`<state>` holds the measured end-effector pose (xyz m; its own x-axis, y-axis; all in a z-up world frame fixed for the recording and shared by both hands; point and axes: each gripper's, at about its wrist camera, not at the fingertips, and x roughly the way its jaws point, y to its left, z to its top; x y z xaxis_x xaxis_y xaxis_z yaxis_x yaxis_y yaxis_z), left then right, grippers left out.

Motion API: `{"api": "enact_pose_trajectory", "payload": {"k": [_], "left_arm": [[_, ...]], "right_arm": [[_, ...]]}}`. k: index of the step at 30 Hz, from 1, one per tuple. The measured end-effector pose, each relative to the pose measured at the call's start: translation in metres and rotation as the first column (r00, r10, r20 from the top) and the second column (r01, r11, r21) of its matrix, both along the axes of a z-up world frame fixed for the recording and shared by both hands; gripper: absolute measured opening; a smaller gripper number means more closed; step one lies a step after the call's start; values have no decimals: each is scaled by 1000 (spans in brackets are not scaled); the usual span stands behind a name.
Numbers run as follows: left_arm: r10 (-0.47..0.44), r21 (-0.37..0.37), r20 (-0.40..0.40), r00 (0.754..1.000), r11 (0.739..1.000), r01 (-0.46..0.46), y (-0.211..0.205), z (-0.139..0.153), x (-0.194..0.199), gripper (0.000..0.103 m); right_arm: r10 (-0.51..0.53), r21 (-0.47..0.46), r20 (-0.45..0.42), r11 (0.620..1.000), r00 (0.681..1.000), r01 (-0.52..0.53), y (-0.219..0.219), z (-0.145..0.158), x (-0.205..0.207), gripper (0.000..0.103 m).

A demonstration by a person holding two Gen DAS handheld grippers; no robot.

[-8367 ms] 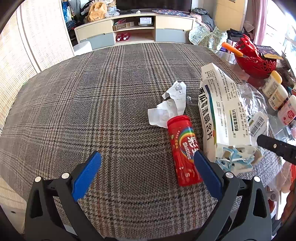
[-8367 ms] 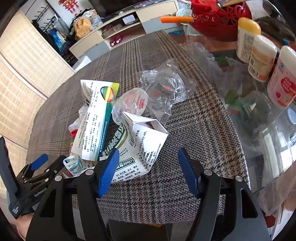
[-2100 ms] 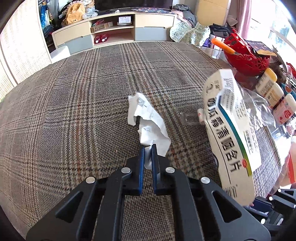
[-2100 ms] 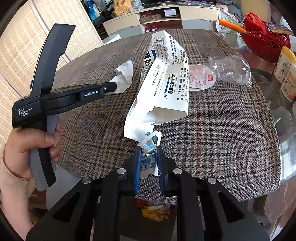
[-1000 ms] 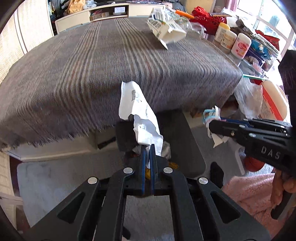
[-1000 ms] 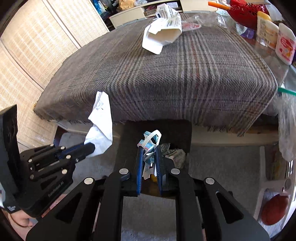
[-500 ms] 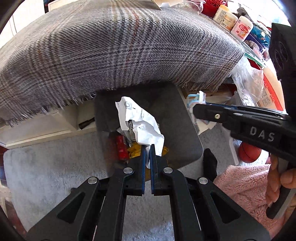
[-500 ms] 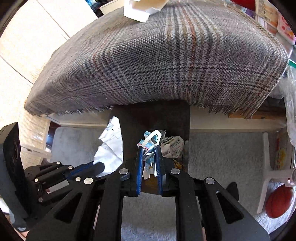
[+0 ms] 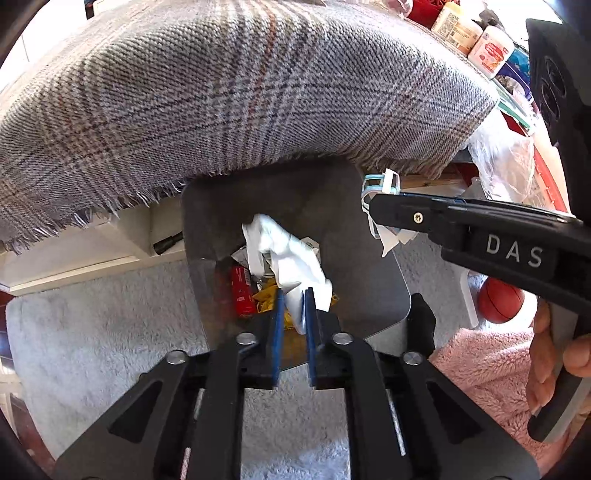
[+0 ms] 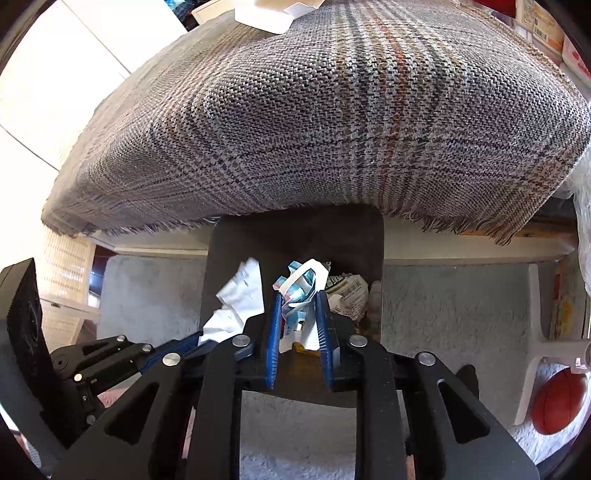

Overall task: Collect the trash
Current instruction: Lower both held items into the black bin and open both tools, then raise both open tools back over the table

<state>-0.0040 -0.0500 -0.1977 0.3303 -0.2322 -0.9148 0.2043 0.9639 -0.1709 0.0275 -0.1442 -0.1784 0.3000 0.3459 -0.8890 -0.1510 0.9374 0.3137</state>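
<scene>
My left gripper (image 9: 293, 295) hangs over a dark trash bin (image 9: 354, 254) below the table edge. Its jaws stand slightly apart, with crumpled white paper (image 9: 284, 251) still between the tips. My right gripper (image 10: 297, 299) is over the same bin (image 10: 295, 236), jaws slightly apart around a blue-and-white wrapper (image 10: 297, 286). That wrapper (image 9: 382, 184) and the right gripper show at the right of the left wrist view. The paper (image 10: 236, 295) shows left of the wrapper. A red tube (image 9: 242, 291) and yellow scraps lie in the bin.
The plaid tablecloth (image 9: 221, 81) overhangs the bin's far side. A white carton (image 10: 273, 11) lies on the table top. Bottles (image 9: 480, 40) stand at the table's right edge. A grey rug (image 10: 443, 302) covers the floor, with an orange ball (image 10: 557, 398) at right.
Both grippers have dropped lower over the bin. Both pairs of jaws have parted a little, and the paper and wrapper sit looser between them.
</scene>
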Motion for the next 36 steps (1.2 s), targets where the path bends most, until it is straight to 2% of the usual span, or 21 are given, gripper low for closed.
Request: {"api": "enact_pose_trajectory", "payload": {"k": [1,3,5,7,8,9,10,11,12,15,20,26,30,32,36], "left_arm": [[1,0,4,1000,1000,-1,3,2,-1,17],[3,6,10,1000,1000,-3,5,5,-2,25],[5,11,14,1000,1000,-5,7,7,-3,31],[11,16,22,1000,1000,-12,9,10,-4,41],[15,22,29,999,1000,-15,10,12,-5,50],[16,30,36,999,999,-17,10,15,-5,57],[17,34,42,999,999,-18,10,16,-6,60],[17,37,47,999,999,-19,10,19,-7,68],[18,37,53,998,999,-20,11,21,-9,76],[22,44,71,997,999,-25,13,28,-12,95],[22,41,85,996,999,-26,15,43,-12,95],[15,25,111,994,1000,-18,19,75,0,95],[1,12,102,995,1000,-2,24,92,13,95],[1,30,116,993,1000,-4,25,101,20,95],[6,65,158,987,998,-16,25,120,41,95]], "right_arm": [[-4,0,3,1000,1000,4,0,0,-1,37],[-12,2,8,1000,1000,12,-1,1,-1,45],[-22,-1,12,1000,1000,22,-6,4,-1,46],[-34,0,15,999,999,34,-11,5,-1,58],[-40,1,19,999,999,40,-14,7,-1,62],[-43,2,24,999,999,43,-17,9,-1,70],[-44,0,30,999,999,44,-18,11,-2,81],[-46,-4,38,999,998,46,-20,15,-3,86],[-48,-11,44,999,998,48,-23,18,-4,97],[-53,-43,76,997,996,57,-29,29,-6,99],[-89,22,74,996,993,88,-50,53,-5,99],[-113,18,173,994,978,111,-67,101,7,99],[-118,-28,191,992,975,125,-79,112,22,99],[-119,-54,202,990,972,132,-84,115,30,99],[-154,-45,209,985,966,167,-100,121,45,99]]}}
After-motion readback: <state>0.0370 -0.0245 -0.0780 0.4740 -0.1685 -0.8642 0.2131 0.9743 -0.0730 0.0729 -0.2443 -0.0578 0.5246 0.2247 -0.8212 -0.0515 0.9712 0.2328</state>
